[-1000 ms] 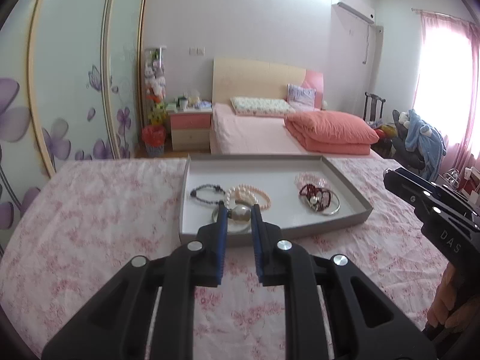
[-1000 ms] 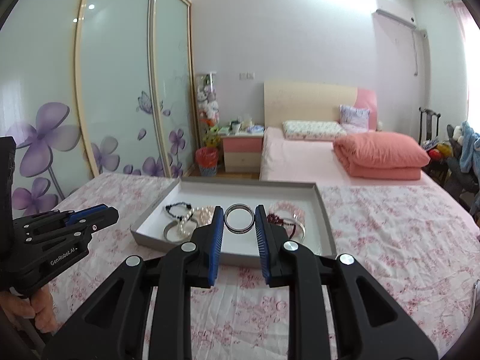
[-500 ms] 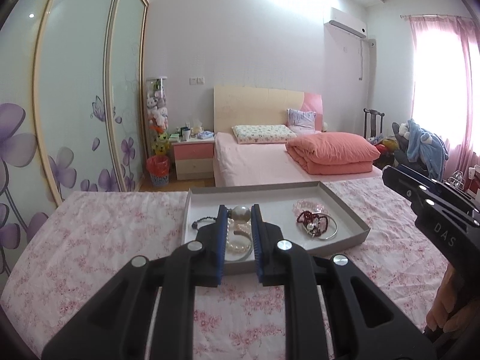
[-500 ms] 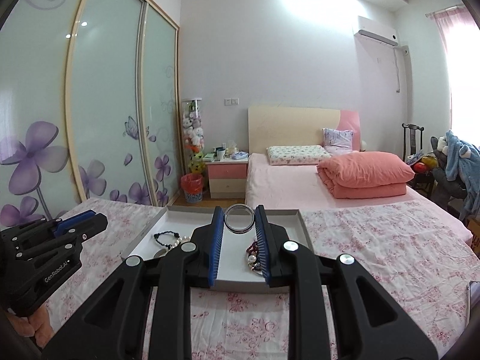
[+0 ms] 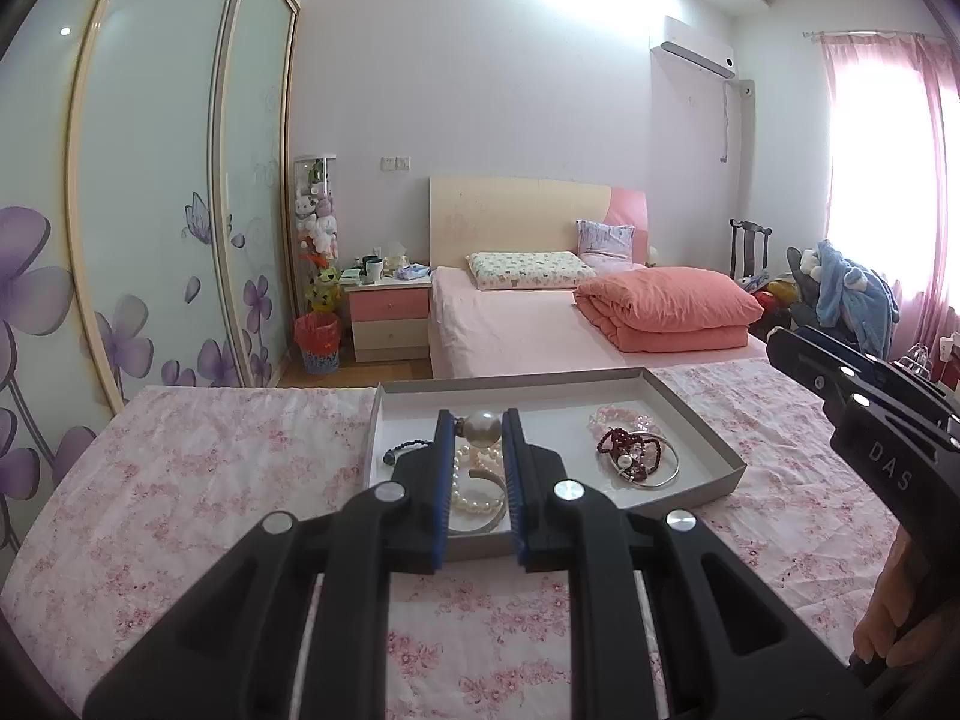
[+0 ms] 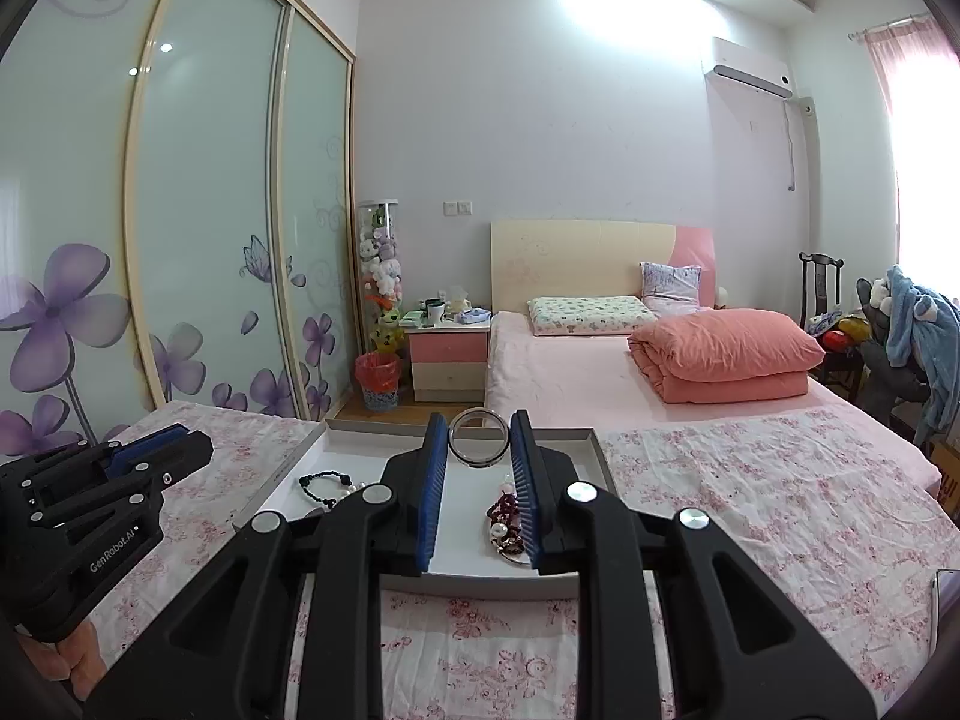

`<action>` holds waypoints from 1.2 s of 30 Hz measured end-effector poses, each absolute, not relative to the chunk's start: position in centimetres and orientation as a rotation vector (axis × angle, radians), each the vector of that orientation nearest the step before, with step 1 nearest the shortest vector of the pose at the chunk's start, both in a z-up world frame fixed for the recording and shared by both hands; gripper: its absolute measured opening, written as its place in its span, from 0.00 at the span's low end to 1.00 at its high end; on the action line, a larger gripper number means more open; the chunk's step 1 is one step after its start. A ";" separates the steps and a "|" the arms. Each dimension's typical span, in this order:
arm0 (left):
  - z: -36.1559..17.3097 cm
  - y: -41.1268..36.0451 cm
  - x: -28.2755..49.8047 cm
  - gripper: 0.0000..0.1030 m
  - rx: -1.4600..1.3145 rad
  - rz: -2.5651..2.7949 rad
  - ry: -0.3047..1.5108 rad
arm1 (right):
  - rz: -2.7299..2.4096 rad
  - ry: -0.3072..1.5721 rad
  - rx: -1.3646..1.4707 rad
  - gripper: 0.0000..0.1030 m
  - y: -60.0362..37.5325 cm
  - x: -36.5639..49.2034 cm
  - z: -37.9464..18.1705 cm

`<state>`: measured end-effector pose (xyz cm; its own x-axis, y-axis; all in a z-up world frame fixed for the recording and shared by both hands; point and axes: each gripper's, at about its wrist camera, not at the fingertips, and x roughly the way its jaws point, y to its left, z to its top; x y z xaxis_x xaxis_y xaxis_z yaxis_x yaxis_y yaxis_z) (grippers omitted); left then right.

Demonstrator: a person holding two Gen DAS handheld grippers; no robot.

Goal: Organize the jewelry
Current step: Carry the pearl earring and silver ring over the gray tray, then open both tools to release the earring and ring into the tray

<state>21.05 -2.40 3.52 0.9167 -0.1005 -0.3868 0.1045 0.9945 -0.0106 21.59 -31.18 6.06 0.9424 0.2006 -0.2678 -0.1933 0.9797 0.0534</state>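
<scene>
Through the left wrist camera, the left claw is clamping a large pearl bead between the tips of its blue-padded fingers, holding it up above the grey tray. Directly beneath the fingers, a white pearl bracelet is lying on the tray floor over a thin silver bangle. Just to the left of the claw, a dark beaded bracelet is resting in the tray. To the right of the claw, a dark red bead string is sitting tangled inside a silver hoop, with a pale pink bracelet lying just beyond them. The tray is sitting on a floral pink cloth. Far off to the right, the other black claw body is showing at the edge.

Through the right wrist camera, the right claw is gripping a silver ring-shaped bangle upright between its fingertips, raised over the far part of the tray. Below and left of this claw, the dark beaded bracelet is lying on the tray floor. Beside the right-hand finger, the red bead string is lying in the tray. At the far left, the left claw is appearing side-on; from here I cannot tell what its fingers are doing.
</scene>
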 end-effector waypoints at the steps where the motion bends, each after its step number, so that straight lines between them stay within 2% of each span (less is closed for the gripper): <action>1: 3.5 -2.3 21.2 0.16 0.008 -0.106 0.400 | 0.202 0.277 0.024 0.22 -31.1 21.7 6.0; 25: 1.8 -1.9 27.1 0.16 -0.026 -0.123 0.480 | 0.175 0.327 0.032 0.22 -31.0 25.7 5.4; 36: -0.3 -2.9 32.3 0.16 -0.042 -0.156 0.555 | 0.207 0.489 0.090 0.22 -31.0 32.6 2.4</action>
<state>32.25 -2.93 -0.34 0.8383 -0.1591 -0.5215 0.1365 0.9873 -0.0817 32.65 -30.95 2.37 0.8622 0.2190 -0.4568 -0.1758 0.9750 0.1356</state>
